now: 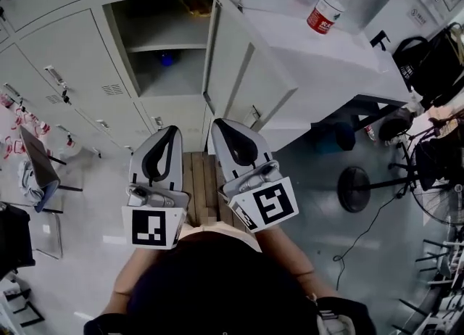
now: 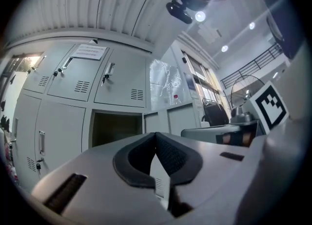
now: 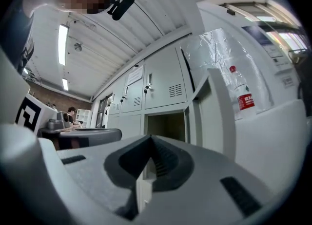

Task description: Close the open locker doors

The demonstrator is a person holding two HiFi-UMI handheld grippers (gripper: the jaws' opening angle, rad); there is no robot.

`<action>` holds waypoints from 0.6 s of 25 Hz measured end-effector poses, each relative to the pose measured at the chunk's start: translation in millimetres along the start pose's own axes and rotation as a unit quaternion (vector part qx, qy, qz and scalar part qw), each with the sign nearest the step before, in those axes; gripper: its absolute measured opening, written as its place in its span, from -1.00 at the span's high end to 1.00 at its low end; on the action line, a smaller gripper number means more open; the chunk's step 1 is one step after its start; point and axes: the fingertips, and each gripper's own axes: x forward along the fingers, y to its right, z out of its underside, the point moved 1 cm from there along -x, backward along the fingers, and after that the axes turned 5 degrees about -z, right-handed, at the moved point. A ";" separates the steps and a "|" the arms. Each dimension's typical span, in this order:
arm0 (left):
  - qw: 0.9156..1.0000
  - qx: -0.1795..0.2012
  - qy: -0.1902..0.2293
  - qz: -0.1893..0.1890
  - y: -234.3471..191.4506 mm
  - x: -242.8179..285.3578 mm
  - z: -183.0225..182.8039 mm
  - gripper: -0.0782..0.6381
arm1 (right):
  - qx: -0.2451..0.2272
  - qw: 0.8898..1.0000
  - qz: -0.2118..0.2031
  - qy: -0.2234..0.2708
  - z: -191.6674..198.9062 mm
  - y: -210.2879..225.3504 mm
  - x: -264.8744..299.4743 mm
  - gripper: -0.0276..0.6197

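Observation:
One grey locker compartment (image 1: 165, 45) stands open in the bank of lockers, with a shelf and a small blue thing (image 1: 167, 59) inside. Its door (image 1: 233, 65) is swung out to the right. My left gripper (image 1: 163, 154) and right gripper (image 1: 230, 141) are side by side in front of me, well short of the lockers, both shut and holding nothing. The left gripper view has the opening (image 2: 116, 129) beyond the left gripper (image 2: 156, 135). From the right gripper (image 3: 150, 139), the opening (image 3: 168, 126) and the door (image 3: 217, 112) lie straight ahead.
A white cabinet (image 1: 341, 58) stands right of the open door, with a red-labelled water bottle (image 1: 330, 3) on top. A stool (image 1: 355, 188) and bags sit at the right. A chair (image 1: 36, 163) is at the left. The other lockers (image 1: 65, 65) are closed.

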 end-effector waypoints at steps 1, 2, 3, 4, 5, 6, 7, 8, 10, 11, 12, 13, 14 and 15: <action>1.000 0.001 0.000 0.005 6.2 -0.1 -0.6 0.78 | -0.001 1.000 0.007 -0.001 0.4 3.5 -7.8 0.91; 1.000 0.004 -0.002 0.010 12.1 0.1 -0.5 0.78 | -0.001 1.000 0.013 -0.002 0.6 7.0 -15.2 0.91; 1.000 0.005 -0.004 0.014 17.6 0.8 0.0 0.78 | -0.002 1.000 0.020 -0.002 0.7 10.9 -22.0 0.91; 1.000 0.005 -0.004 0.018 23.2 2.0 0.3 0.78 | -0.003 1.000 0.027 -0.001 0.9 15.0 -28.5 0.91; 1.000 0.002 -0.003 0.022 29.1 3.2 0.2 0.78 | -0.003 0.999 0.034 -0.001 1.4 19.0 -35.0 0.91; 1.000 0.000 -0.001 0.026 35.1 4.0 0.3 0.78 | -0.003 0.999 0.041 -0.001 2.2 22.7 -41.4 0.91; 1.000 -0.001 0.000 0.029 40.8 4.8 0.8 0.78 | -0.003 0.999 0.046 -0.001 3.1 26.0 -47.5 0.91; 0.999 -0.001 0.000 0.033 46.1 5.6 1.7 0.78 | -0.004 0.999 0.051 -0.002 3.9 29.1 -53.0 0.91; 0.999 -0.002 0.001 0.039 56.5 7.9 4.3 0.78 | -0.007 0.998 0.058 -0.002 5.1 35.5 -62.8 0.91; 0.999 -0.001 0.002 0.042 61.6 9.6 5.4 0.78 | -0.009 0.998 0.061 -0.002 5.5 39.5 -67.1 0.91; 0.999 -0.001 0.003 0.044 66.5 11.6 6.4 0.78 | -0.010 0.998 0.064 -0.002 5.9 43.9 -71.0 0.91; 0.999 -0.002 0.004 0.047 71.3 13.5 7.4 0.78 | -0.010 0.998 0.068 -0.002 6.7 48.5 -74.7 0.91; 0.999 -0.003 0.004 0.049 75.8 15.1 8.5 0.78 | -0.010 0.997 0.071 -0.002 7.9 53.0 -78.3 0.91; 0.999 -0.004 0.005 0.051 80.1 16.6 9.6 0.78 | -0.009 0.997 0.074 -0.003 9.2 57.6 -81.7 0.91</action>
